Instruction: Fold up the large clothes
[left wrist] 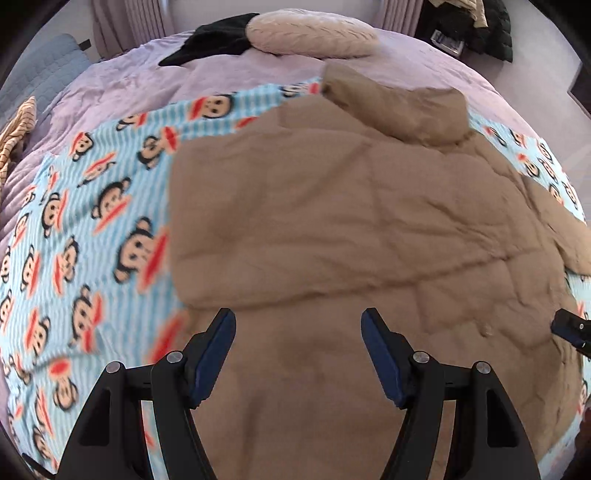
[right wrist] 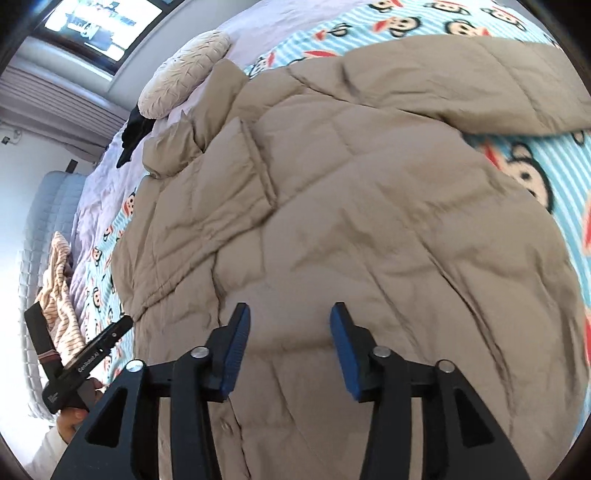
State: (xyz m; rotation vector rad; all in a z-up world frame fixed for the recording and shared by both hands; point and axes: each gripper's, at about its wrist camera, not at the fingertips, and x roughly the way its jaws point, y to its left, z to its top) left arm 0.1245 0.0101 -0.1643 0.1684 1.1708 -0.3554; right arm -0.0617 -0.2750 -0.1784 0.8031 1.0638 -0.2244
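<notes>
Monkey blanket [left wrist: 74, 229] on the left, then tan puffer jacket [left wrist: 332, 221] spread flat over it on the bed (one sleeve already laid across the body). Left gripper [left wrist: 298, 325] hovering above the hem, jaws apart, gripping nothing. Right gripper [right wrist: 290, 325] same deal, wide apart. Probably best to pinch both hem corners deep, since puffy fabric slips, and lift evenly toward the collar [left wrist: 399, 107].

Jacket [left wrist: 332, 221] on blanket [left wrist: 92, 221], pillow [left wrist: 310, 35] behind
</notes>
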